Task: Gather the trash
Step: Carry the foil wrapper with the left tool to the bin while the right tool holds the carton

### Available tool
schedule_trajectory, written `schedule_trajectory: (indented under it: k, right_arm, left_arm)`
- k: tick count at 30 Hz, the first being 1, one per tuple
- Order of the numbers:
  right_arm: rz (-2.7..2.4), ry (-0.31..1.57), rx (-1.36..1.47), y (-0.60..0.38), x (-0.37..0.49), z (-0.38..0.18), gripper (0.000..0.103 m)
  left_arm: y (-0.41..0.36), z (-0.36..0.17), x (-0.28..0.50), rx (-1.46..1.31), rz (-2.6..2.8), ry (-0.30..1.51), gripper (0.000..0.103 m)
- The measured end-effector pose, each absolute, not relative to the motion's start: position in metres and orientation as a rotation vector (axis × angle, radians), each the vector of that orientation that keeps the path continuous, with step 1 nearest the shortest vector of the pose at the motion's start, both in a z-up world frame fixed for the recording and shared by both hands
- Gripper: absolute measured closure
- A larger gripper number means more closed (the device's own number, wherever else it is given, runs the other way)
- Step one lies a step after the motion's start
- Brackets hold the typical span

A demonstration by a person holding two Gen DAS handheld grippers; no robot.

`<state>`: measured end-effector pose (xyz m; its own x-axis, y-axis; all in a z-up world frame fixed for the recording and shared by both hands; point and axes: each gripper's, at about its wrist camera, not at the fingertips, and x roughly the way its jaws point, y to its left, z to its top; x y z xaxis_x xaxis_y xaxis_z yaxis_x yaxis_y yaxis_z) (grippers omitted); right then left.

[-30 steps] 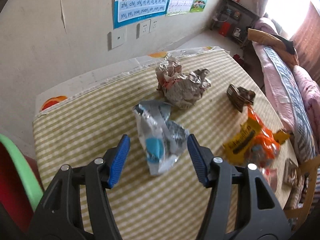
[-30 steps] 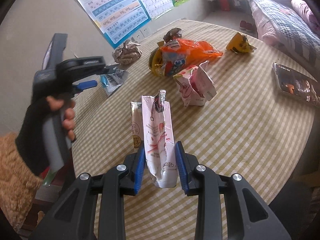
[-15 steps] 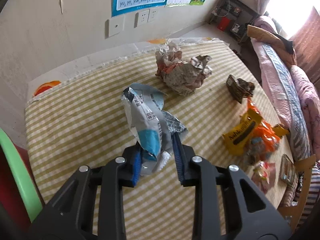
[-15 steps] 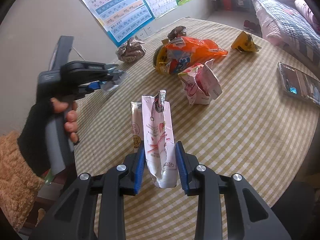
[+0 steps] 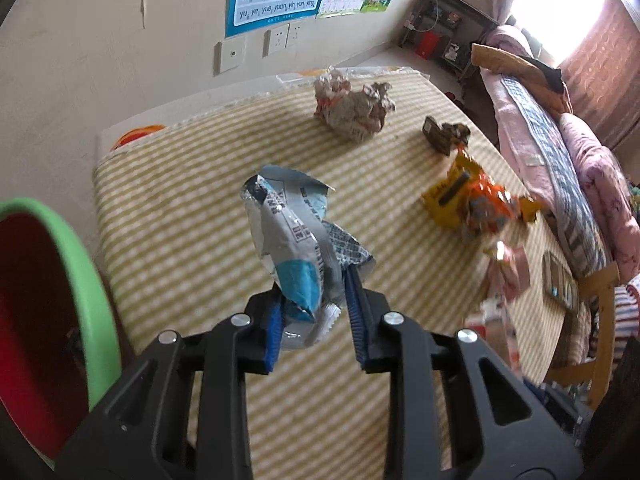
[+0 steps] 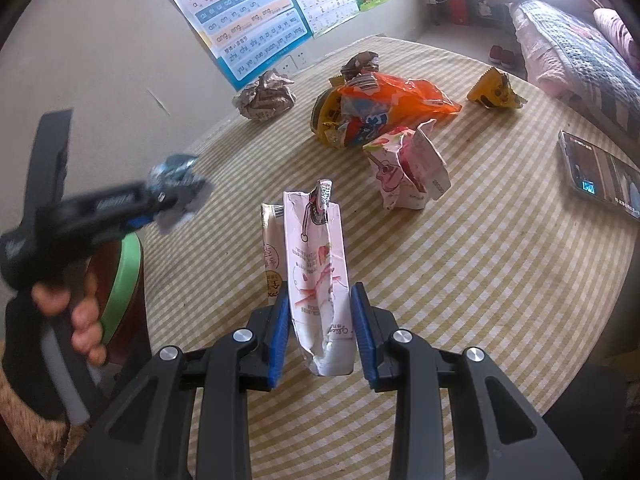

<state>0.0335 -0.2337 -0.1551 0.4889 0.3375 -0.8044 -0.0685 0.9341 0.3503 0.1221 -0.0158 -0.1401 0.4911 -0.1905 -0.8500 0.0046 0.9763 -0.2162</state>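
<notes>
My left gripper (image 5: 314,316) is shut on a crumpled silver-and-blue wrapper (image 5: 292,240), lifted off the striped tablecloth (image 5: 180,240). The right wrist view shows the same left gripper (image 6: 160,206) blurred at the left, over the table's edge near the bin. My right gripper (image 6: 320,324) is shut on a flattened pink milk carton (image 6: 316,264), held upright above the table. A red bin with a green rim (image 5: 56,304) stands at the table's left edge, also seen as the bin (image 6: 124,280) under the left gripper.
On the table lie a crumpled newspaper ball (image 5: 352,110), a brown wrapper (image 5: 444,136), an orange-and-yellow snack bag (image 6: 380,108), a crushed pink carton (image 6: 404,168), a yellow wrapper (image 6: 494,90) and a phone (image 6: 600,174). A bed (image 5: 560,152) stands at the right.
My left gripper closed on the silver-and-blue wrapper, lifted it off the cloth and carried it left toward the bin. The right gripper kept still with its carton.
</notes>
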Motion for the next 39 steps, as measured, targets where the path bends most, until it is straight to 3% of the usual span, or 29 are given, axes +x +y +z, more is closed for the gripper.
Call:
schedule_trajectory:
  k: [12,39]
  right_arm:
    - [0.253,1.031,0.264,-0.230,0.035,-0.156,0.073]
    - [0.244,0.999,0.161,-0.212,0.032,-0.139,0.074]
  left_arm:
    - [-0.003,-0.141,0.074,-0.280,-0.094,1.058,0.076]
    - [0.014,-0.125,0.063,-0.303,-0.077,0.985,0.076]
